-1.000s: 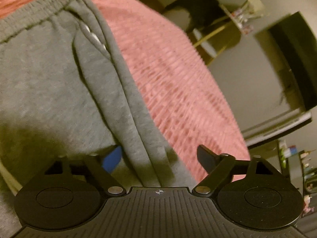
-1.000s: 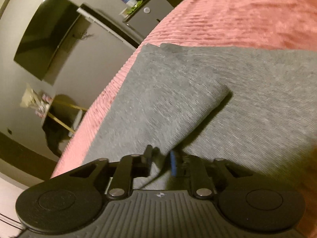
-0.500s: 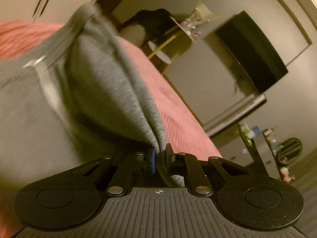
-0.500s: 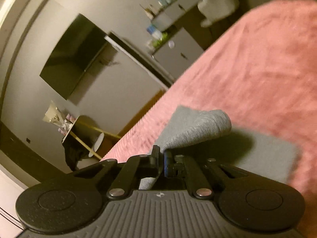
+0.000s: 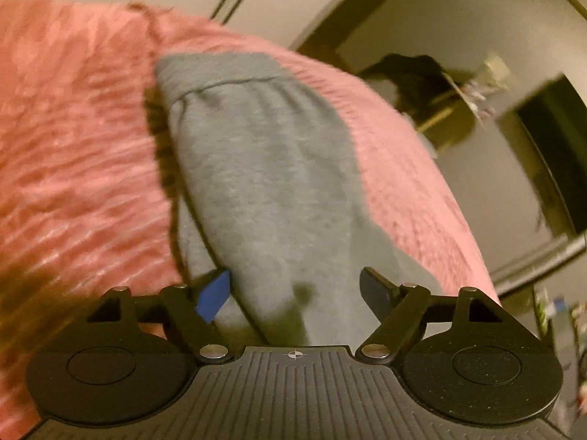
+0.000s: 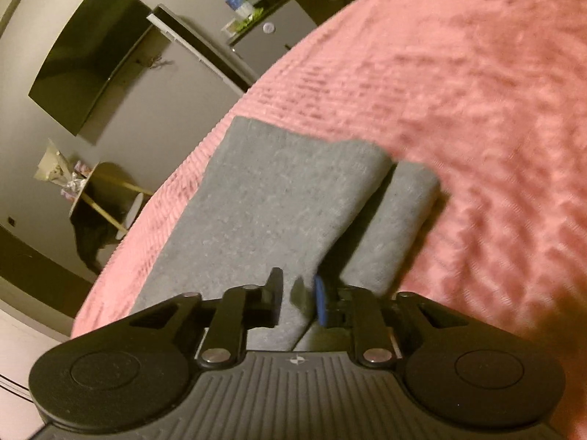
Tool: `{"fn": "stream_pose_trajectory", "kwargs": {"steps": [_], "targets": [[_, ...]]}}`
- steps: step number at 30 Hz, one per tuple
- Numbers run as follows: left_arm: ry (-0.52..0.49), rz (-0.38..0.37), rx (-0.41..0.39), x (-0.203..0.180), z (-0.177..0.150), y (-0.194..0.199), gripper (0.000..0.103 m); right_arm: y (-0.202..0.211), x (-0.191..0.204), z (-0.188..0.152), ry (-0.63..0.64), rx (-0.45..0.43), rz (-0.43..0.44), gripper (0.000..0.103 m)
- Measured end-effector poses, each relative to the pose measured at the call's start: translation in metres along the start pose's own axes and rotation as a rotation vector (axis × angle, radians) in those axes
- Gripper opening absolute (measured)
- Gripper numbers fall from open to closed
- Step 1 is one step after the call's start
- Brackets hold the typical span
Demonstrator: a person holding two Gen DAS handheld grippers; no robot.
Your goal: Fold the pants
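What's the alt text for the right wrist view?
Grey pants lie folded on a pink ribbed bedspread, a narrower folded layer showing along their right edge. The right gripper hovers low over the near end, its fingers slightly apart and not clamping the cloth. A dark wall-mounted TV hangs in the background.

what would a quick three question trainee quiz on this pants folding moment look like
1. True or false: the left gripper is clamped on the grey pants.
2. What do the pants lie on? A) a wooden table B) a pink blanket C) a tiled floor
3. In the right wrist view, what lies between the pads of the right gripper?

Key
1. False: its jaws stand wide apart, just opened, over the cloth without pressing it.
2. B
3. A fold of the grey pants; the jaws stand slightly apart, having just opened.
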State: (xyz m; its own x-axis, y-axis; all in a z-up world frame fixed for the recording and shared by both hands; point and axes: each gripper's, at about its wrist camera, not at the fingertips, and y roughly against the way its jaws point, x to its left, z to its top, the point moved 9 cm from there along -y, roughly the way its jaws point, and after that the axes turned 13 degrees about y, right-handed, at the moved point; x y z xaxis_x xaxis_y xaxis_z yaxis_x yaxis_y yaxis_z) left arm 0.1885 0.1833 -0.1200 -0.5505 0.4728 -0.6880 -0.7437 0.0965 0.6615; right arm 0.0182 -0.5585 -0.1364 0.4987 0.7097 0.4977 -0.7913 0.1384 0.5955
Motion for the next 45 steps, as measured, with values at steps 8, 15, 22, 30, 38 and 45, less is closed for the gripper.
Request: {"fn": "stream_pose_trajectory", "kwargs": {"steps": [8,15,22,30,38,45], "targets": [[0.038,-0.012,0.021,0.010,0.005,0.016,0.021,-0.007,0.003,0.015,-0.033,-0.060,0.028,0.016],[0.092,-0.029,0.073,0.016,0.002,0.011,0.034,-0.012,-0.012,0.016,-0.084,-0.044,0.034,0.022],[0.078,-0.102,0.041,-0.003,0.012,0.035,0.014,0.021,0.021,0.046,0.102,-0.149,-0.046,0.004],[-0.065,0.027,0.066,0.042,0.002,0.042,0.023,0.026,-0.011,0.010,0.185,-0.085,-0.181,0.006],[0.038,0.037,-0.094,0.065,0.046,0.055,0.081,0.039,-0.027,0.012,0.117,-0.080,-0.229,0.020],[0.222,-0.063,0.037,0.064,0.063,0.001,0.062,0.044,-0.012,0.002,0.106,-0.077,-0.197,0.020]]}}
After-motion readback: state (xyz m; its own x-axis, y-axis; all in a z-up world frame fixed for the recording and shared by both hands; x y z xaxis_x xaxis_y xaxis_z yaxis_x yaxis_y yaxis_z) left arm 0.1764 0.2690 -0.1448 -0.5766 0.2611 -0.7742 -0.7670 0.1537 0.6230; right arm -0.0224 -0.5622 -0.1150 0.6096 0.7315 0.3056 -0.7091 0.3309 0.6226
